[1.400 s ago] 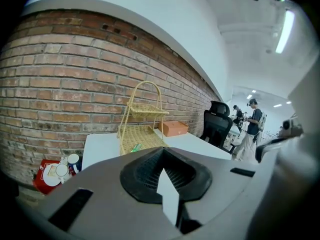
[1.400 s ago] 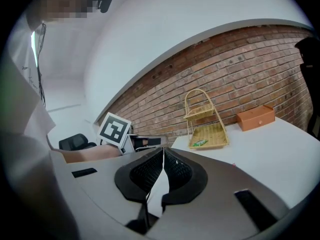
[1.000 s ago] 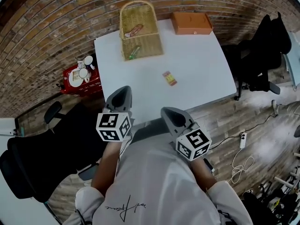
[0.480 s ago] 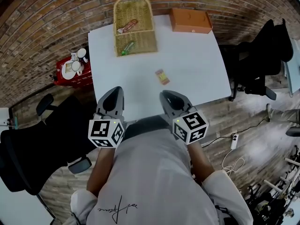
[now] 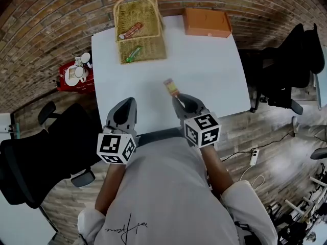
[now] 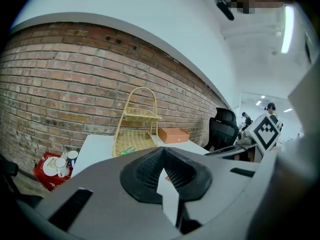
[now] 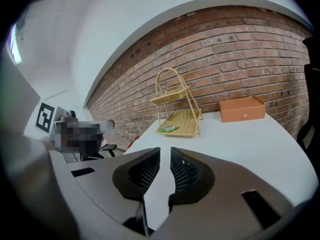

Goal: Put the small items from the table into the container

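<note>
- The left gripper [image 5: 127, 101] is held over the near part of the table [image 5: 214, 70], pointing towards the table's far side and tilted slightly down.
- Its jaws are pressed together, with nothing between them.
- The right gripper [image 5: 177, 98] reaches a little further over the table than the left and tilts down more steeply.
- Its jaws are opening: a narrow gap shows between them, with nothing in it.
- The left marker cube [image 5: 116, 147] and the right marker cube [image 5: 202, 130] sit behind the table's near edge.
- The left forearm [image 5: 110, 185] and the right forearm [image 5: 217, 170] extend from the torso towards the table, roughly parallel.
</note>
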A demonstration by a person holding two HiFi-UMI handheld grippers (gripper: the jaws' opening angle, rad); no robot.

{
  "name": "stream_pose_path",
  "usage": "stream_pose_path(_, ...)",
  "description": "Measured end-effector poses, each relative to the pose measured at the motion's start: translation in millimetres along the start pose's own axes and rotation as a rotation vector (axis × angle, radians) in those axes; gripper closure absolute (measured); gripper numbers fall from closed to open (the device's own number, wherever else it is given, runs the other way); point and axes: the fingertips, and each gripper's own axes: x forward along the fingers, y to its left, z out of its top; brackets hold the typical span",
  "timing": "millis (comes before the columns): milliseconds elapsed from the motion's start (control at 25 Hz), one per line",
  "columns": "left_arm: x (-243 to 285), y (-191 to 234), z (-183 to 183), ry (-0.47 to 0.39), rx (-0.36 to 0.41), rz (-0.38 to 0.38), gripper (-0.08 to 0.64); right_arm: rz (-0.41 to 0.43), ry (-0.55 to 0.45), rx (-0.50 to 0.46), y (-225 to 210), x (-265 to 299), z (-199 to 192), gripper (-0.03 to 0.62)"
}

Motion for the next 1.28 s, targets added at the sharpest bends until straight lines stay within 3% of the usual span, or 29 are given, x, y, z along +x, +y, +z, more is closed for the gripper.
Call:
stream_pose_path(120,8.5,-5.3,-0.6,-0.004,0.010,0.010,0.551,0.026,0.030,-0.010,-7.1,8.7,-6.2,0.515)
stream_pose_path(480,17.3,-13.2,-10.2,0.012,-0.033,0.030,0.551,0.042,0.107,-0.029,-24.0,31.3,-28.3,0.497)
stream_pose_path(1000,27.7,-17.7,-27.3,0.054,-0.077,0.038,0.551,0.008,0.209,-0.038,-53.8,62.7,-51.7,0.471)
stream_pose_path(1280,32.7,-16.6,-30.8,0.070,-0.055,0.011,0.551,-0.025,0.263,-0.047,-63.4,81.6,-67.9,0.454)
